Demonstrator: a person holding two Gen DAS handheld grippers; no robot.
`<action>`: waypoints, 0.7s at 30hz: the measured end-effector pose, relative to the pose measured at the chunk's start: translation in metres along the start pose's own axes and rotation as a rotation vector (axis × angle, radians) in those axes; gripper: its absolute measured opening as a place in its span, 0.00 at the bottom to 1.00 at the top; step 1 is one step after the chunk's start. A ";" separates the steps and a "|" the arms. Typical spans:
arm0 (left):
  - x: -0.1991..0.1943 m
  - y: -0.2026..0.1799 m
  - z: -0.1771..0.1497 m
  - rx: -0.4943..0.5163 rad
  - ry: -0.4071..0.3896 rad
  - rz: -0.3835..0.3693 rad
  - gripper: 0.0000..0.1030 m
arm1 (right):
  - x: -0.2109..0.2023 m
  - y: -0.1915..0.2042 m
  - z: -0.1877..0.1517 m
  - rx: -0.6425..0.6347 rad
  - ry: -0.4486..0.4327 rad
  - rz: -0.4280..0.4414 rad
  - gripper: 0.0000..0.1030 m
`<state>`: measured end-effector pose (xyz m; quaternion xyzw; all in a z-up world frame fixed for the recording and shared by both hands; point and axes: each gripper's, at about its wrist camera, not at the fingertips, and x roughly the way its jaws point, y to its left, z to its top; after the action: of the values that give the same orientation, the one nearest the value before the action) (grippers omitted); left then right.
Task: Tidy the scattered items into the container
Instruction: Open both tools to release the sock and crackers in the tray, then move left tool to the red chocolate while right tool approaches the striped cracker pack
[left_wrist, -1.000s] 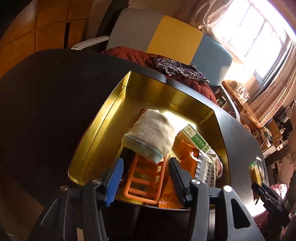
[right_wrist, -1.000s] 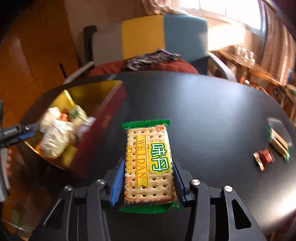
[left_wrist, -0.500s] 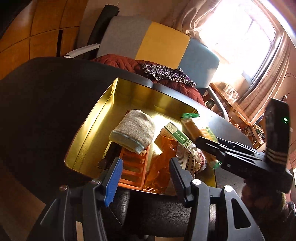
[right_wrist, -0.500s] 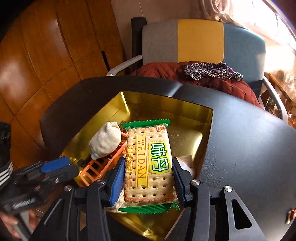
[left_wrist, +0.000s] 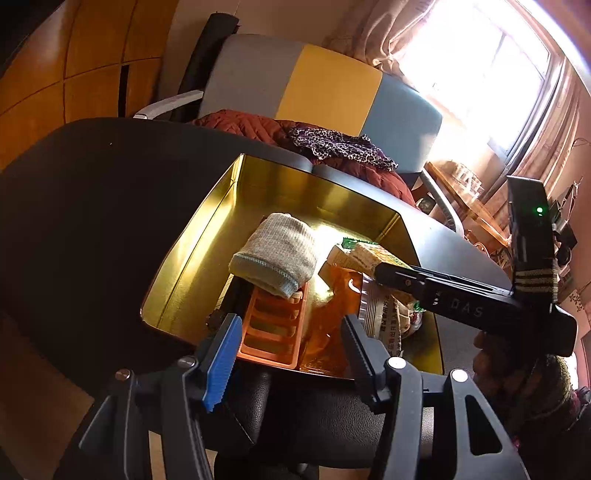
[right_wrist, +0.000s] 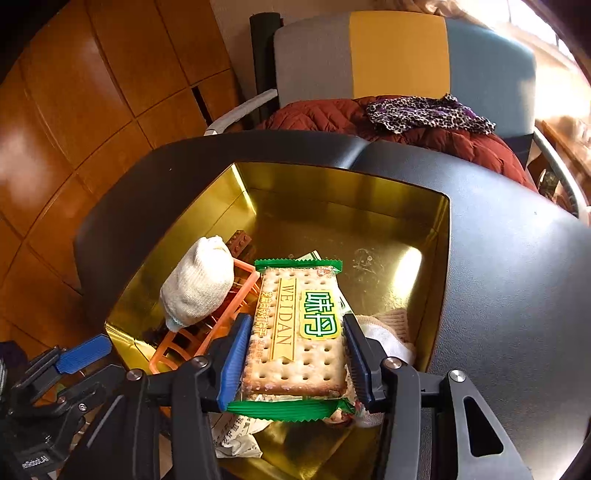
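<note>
- You are holding two grippers over one gold-lined container (right_wrist: 347, 192), which is sitting on the dark table (right_wrist: 517, 280).
- Your right gripper (right_wrist: 293, 354) is clamping one cracker packet (right_wrist: 295, 332) by its long sides, its pads pressing on the wrapper. The opening has barely changed, and the packet is hanging above the container's near half, lying flat between the fingers with its green top edge pointing away from you.
- Your left gripper (left_wrist: 286, 354) is standing wide with nothing between its fingers. Its jaws have just been opening, and it is hovering at the container's near rim, above the orange basket (left_wrist: 273, 328).
- Inside the container you are looking at one rolled sock (left_wrist: 275, 254) resting on one orange basket, one orange wrapper (left_wrist: 328, 317), and one white printed packet (left_wrist: 384, 317) beside it.
- The right wrist view is showing you what the left one is not: a brown toy brick (right_wrist: 240, 240) behind the sock, a pale knitted item (right_wrist: 391, 325) under the right finger, and the bare gold floor in the far half.
- The left wrist view is showing the right gripper from the side, reaching in over the pile from the right, with the cracker packet's end (left_wrist: 369, 254) just beyond its finger; it is also showing the bright window (left_wrist: 472, 66).
- Both views are showing one multicoloured chair (right_wrist: 399, 59) with a red jacket (right_wrist: 406, 125) and a leopard-print cloth (right_wrist: 424, 112) on its seat.
</note>
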<state>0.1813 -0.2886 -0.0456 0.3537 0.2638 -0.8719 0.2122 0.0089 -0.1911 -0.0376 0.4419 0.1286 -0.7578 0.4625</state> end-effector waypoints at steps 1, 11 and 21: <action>0.000 -0.001 0.000 0.001 0.000 0.000 0.55 | -0.004 -0.001 -0.001 0.006 -0.011 0.002 0.51; -0.003 -0.020 -0.007 0.051 0.010 -0.012 0.55 | -0.037 -0.015 -0.022 0.071 -0.080 0.038 0.57; 0.001 -0.077 -0.019 0.180 0.046 -0.098 0.55 | -0.082 -0.096 -0.073 0.273 -0.141 -0.058 0.59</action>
<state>0.1469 -0.2176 -0.0340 0.3779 0.2060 -0.8932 0.1303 -0.0137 -0.0472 -0.0359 0.4426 0.0043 -0.8103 0.3841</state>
